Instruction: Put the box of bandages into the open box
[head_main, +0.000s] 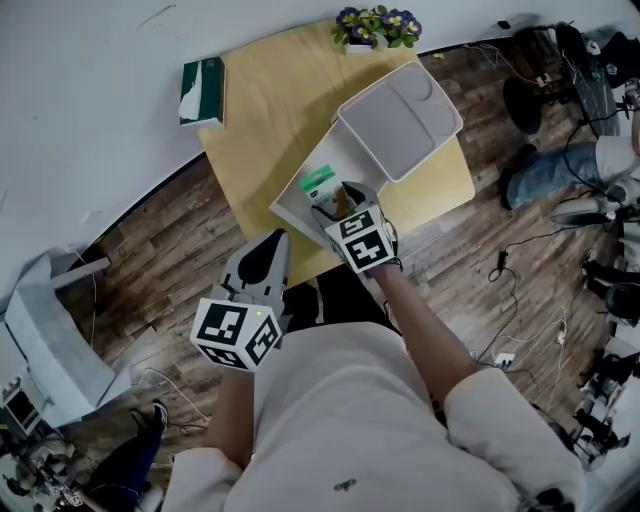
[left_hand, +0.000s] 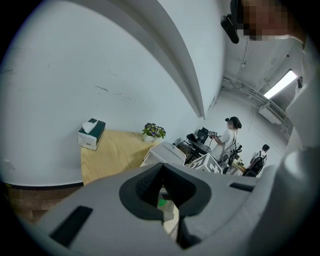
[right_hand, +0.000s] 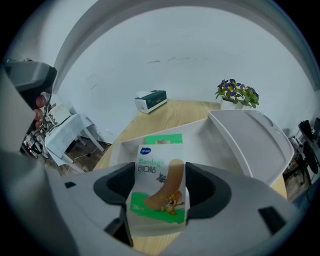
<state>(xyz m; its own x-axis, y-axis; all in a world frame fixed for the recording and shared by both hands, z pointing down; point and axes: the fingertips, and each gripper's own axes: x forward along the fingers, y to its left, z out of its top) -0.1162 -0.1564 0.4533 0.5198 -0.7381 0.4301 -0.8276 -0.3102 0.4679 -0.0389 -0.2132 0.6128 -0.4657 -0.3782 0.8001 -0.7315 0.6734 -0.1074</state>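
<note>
Below the head camera I see a dark wood-plank floor (head_main: 160, 240) strewn with cables at the right. On it stands a light wooden tabletop (head_main: 270, 110), set against a white wall.

On the tabletop's near right part sits the white plastic open box (head_main: 295, 195). Its hinged lid (head_main: 400, 120) is thrown back and leans away from me. Toward the far left corner lies a green-and-white tissue box (head_main: 202, 90), well apart from the open box. A small pot of purple flowers (head_main: 378, 25) stands at the far edge, just beyond the lid.

My left claw (head_main: 278, 240) hovers at the tabletop's near edge, just beside the open box's left corner. In the left gripper view its jaws are pressed together at the tips with nothing between them.

My right claw (right_hand: 159, 192) reaches over the near rim of the open box and is pinching the box of bandages (right_hand: 157, 170). That pack is white with a green hang tab on top, a green band low down, the word "Bandage" and a cartoon cat and mouse. It stands upright between the dark pads (right_hand: 202, 187), gripped by its two side edges, with the box's white interior directly behind it. Whether its bottom touches the box floor, I cannot tell.
</note>
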